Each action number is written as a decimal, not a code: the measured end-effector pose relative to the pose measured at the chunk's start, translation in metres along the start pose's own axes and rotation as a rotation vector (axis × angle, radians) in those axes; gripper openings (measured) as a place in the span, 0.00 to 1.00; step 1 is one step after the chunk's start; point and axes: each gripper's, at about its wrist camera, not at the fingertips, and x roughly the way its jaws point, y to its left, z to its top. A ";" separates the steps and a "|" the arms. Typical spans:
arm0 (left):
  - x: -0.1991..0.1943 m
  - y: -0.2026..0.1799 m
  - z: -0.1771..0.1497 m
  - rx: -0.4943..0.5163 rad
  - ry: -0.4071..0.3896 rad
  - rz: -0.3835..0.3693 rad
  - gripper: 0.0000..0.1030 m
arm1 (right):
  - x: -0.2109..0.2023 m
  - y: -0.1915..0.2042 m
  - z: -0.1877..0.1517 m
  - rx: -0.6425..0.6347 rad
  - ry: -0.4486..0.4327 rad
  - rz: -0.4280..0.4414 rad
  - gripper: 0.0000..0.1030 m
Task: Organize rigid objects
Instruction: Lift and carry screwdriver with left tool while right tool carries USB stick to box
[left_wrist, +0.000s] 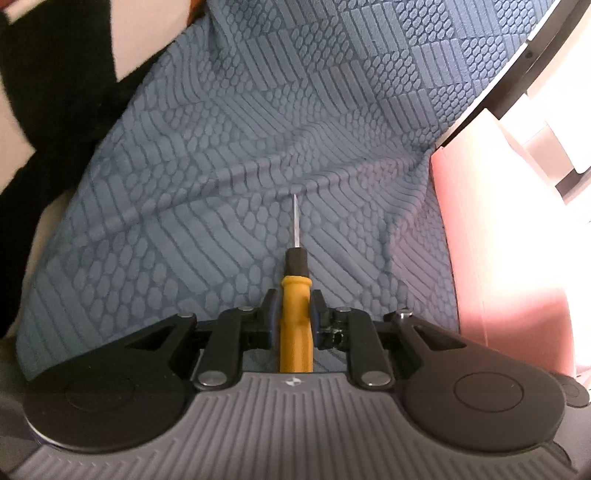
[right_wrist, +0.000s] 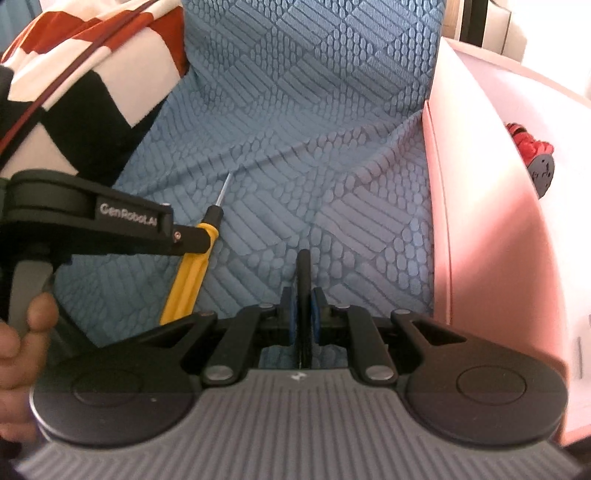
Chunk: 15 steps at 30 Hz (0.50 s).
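My left gripper (left_wrist: 293, 299) is shut on a yellow-handled screwdriver (left_wrist: 295, 317), whose thin metal shaft points forward above the blue textured cloth (left_wrist: 258, 147). The same screwdriver (right_wrist: 192, 269) and the left gripper (right_wrist: 195, 236) show at the left of the right wrist view. My right gripper (right_wrist: 303, 299) is shut on a thin black object (right_wrist: 303, 273), seen edge-on between the blue pads; I cannot tell what it is. A pink box (right_wrist: 491, 221) stands to the right of both grippers.
Inside the pink box lies a red and black object (right_wrist: 532, 151). The pink box also shows in the left wrist view (left_wrist: 498, 258). A red, white and black patterned fabric (right_wrist: 88, 62) lies at the upper left. The person's hand (right_wrist: 22, 332) holds the left gripper's handle.
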 end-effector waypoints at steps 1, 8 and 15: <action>0.001 -0.001 0.000 0.004 0.003 -0.001 0.20 | 0.001 0.000 0.000 0.005 0.004 0.005 0.13; 0.008 -0.006 -0.001 0.013 -0.003 0.004 0.20 | 0.012 0.006 0.001 0.004 0.026 -0.003 0.13; 0.010 -0.004 0.000 -0.004 -0.005 -0.006 0.20 | 0.015 0.007 0.000 0.006 0.017 -0.023 0.12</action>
